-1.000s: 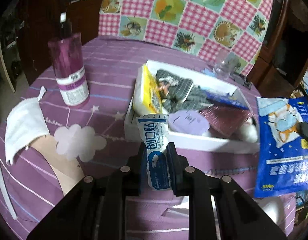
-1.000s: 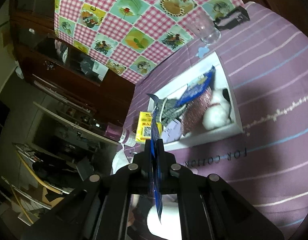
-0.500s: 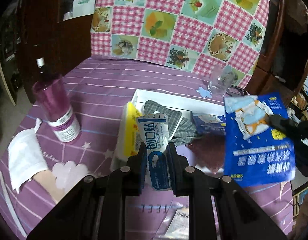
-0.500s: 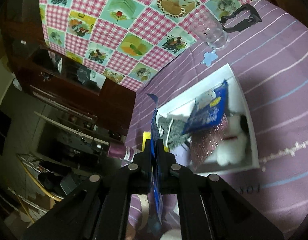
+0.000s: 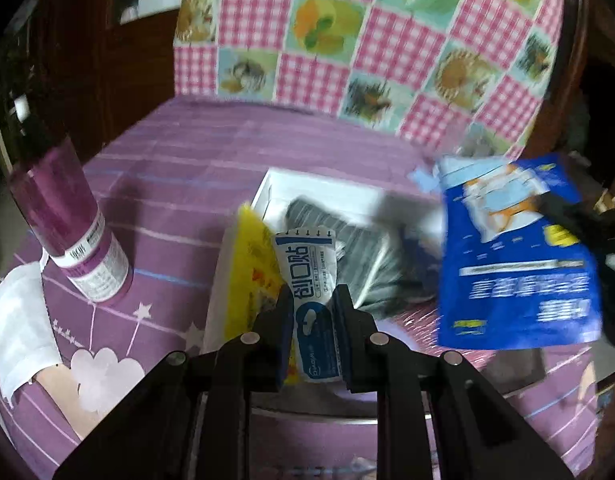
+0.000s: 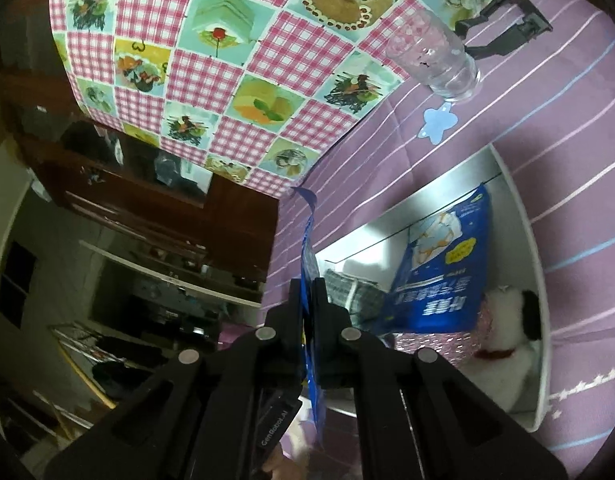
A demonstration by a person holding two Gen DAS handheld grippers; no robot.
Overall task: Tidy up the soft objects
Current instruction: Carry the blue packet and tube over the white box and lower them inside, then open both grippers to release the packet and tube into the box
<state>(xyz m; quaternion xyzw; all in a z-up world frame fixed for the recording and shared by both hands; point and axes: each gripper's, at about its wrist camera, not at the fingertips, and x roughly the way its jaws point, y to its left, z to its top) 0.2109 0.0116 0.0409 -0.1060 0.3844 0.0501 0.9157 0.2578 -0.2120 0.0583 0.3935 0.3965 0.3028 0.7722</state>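
Note:
My left gripper (image 5: 313, 308) is shut on a white and blue plaster packet (image 5: 307, 264), held upright over the near left part of the white box (image 5: 267, 196). My right gripper (image 6: 309, 300) is shut on a flat blue packet (image 5: 515, 256), which hangs over the right half of the box and shows edge-on (image 6: 309, 248) in the right wrist view. Inside the box lie a yellow pack (image 5: 251, 264), a grey striped cloth (image 5: 347, 248), a second blue packet (image 6: 447, 276), a pink glittery pouch (image 6: 435, 344) and a white plush toy (image 6: 503, 344).
A purple bottle (image 5: 67, 228) stands left of the box, with a white face mask (image 5: 19, 320) lying nearer. A drinking glass (image 6: 435, 56) and a black clip (image 6: 503, 20) sit beyond the box. A checked cloth (image 5: 367, 40) hangs behind the purple-clothed table.
Both grippers have travelled forward with their packets. The blue packet has swung in from the right to hang over the box, and the box has come closer under the plaster packet.

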